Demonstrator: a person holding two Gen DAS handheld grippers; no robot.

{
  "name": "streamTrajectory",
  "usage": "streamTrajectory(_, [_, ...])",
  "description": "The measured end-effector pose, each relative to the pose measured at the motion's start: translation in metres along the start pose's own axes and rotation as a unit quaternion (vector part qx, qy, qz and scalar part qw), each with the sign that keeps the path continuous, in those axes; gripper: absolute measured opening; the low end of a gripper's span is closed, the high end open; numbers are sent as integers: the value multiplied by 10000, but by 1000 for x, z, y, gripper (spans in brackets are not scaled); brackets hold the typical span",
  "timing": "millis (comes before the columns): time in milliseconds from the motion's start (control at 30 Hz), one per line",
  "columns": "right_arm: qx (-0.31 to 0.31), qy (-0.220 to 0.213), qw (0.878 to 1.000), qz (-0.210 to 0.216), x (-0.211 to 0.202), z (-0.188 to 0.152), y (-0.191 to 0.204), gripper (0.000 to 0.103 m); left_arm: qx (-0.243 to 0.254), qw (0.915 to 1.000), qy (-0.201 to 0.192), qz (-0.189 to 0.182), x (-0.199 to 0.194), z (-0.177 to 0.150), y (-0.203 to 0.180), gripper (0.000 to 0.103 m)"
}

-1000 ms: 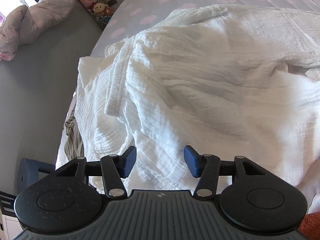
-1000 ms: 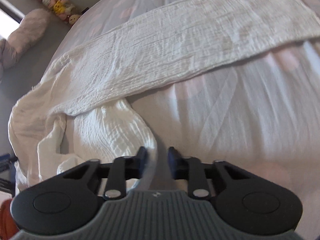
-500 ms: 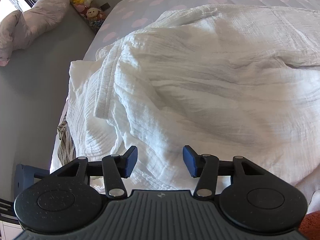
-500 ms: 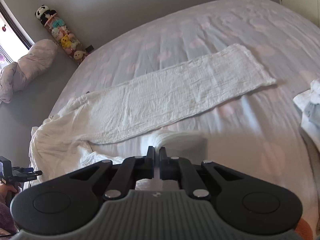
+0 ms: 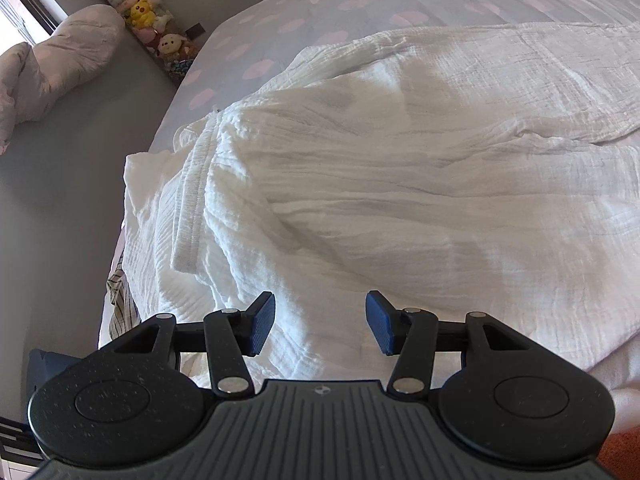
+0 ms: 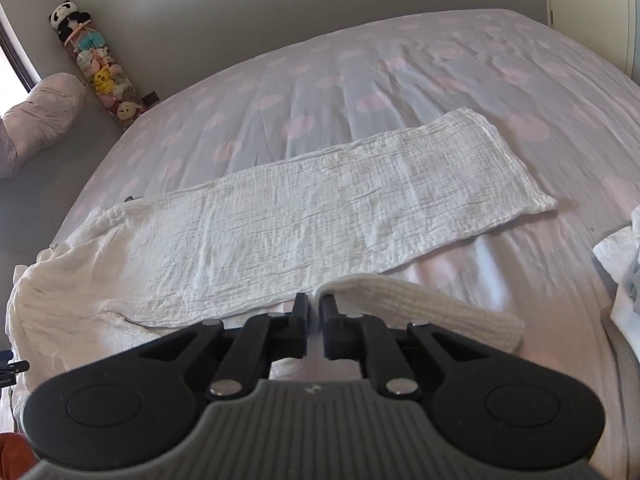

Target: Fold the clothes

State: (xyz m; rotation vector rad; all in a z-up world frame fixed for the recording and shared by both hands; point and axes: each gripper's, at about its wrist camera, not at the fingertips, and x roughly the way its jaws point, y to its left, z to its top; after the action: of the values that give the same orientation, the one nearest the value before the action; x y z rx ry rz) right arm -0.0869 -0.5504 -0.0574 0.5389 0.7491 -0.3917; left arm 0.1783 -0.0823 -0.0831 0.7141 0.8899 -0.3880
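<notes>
A white crinkled garment (image 5: 400, 200) lies across the polka-dot bed (image 6: 360, 60). One long part of the white garment (image 6: 340, 208) is spread flat toward the right, and the rest is bunched at the bed's left edge. My left gripper (image 5: 320, 322) hovers open just above the bunched part, with fabric beneath it but none pinched. My right gripper (image 6: 315, 308) is raised over the near side, its jaws opening by a narrow gap. A hemmed band (image 6: 420, 300) of the garment starts at its tips and drapes rightward over the right finger.
A clear tube of plush toys (image 6: 96, 72) stands against the grey wall by the bed's far left corner. A pink bundle of bedding (image 6: 36, 120) lies on the floor there. More pale clothes (image 6: 624, 264) sit at the bed's right edge. Striped cloth (image 5: 120, 304) hangs off the left edge.
My right gripper shut on the hem, rose and pulled back with it, so the whole bed now shows; its jaws have since parted slightly. The left gripper has barely shifted.
</notes>
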Motion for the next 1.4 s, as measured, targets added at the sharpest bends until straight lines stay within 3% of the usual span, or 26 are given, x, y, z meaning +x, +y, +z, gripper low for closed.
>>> streamTrajectory(67, [-74,13,10000,45,2,3,-3,17,87,10000,30,28,0,-2,-2,49])
streamTrajectory(167, [-275,-132,9995,-19,-9,7,-13,30,109,9998,123,81,5,-5,0,49])
streamTrajectory(300, [-509,-101,9982,-307,-21,10,-37,30,12,9997,241,59,12,-11,4,49])
streamTrajectory(367, [-686,26,9967,-433,-23,6,-49,31,13,9996,283,47,15,-12,4,49])
streamTrajectory(500, [-1312,351,9886,-653,-22,-9,-68,50,76,9994,333,24,18,-12,1,49])
streamTrajectory(667, [-1681,1000,9747,-1081,-7,-23,-84,50,147,9992,374,25,22,-6,-2,49])
streamTrajectory(767, [-1458,1487,9727,-1023,10,-29,-94,49,176,9990,402,24,25,-3,-4,49])
streamTrajectory(833, [-1339,1575,9737,-959,20,-31,-97,48,215,9988,429,26,27,-1,-6,49])
streamTrajectory(1033, [-982,1227,9863,-498,42,-10,-82,44,258,9982,532,44,33,4,-9,49])
streamTrajectory(1400, [-1244,808,9888,147,100,42,-28,44,245,9966,778,90,46,4,-4,49])
